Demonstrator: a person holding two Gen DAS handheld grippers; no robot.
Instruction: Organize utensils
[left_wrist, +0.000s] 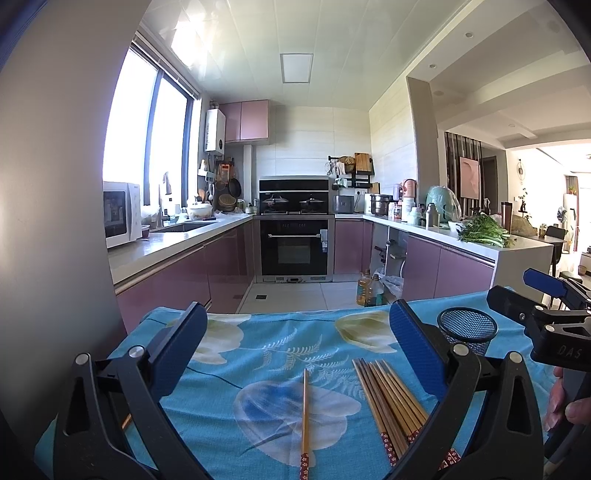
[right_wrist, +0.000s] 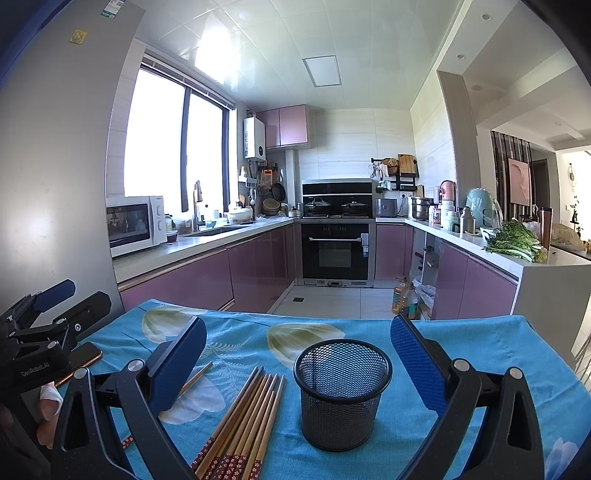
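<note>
My view takes in the table under a blue floral cloth (right_wrist: 480, 343). Both my grippers hang above it with jaws spread wide, holding nothing: left (left_wrist: 295, 332), right (right_wrist: 299, 343). The mesh cup (right_wrist: 341, 393) stands upright between the right fingers. Just left of it lies a chopstick bundle (right_wrist: 240, 424). One chopstick (left_wrist: 305, 417) lies apart.

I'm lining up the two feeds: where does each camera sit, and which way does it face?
Left wrist: on the left gripper, low over the blue cloth, facing the kitchen; its open fingers frame the chopsticks; the right gripper shows at right.
Right wrist: on the right gripper, same heading, framing the mesh cup; the left gripper shows at left.
Shared: cloth, chopsticks, cup, oven.
</note>
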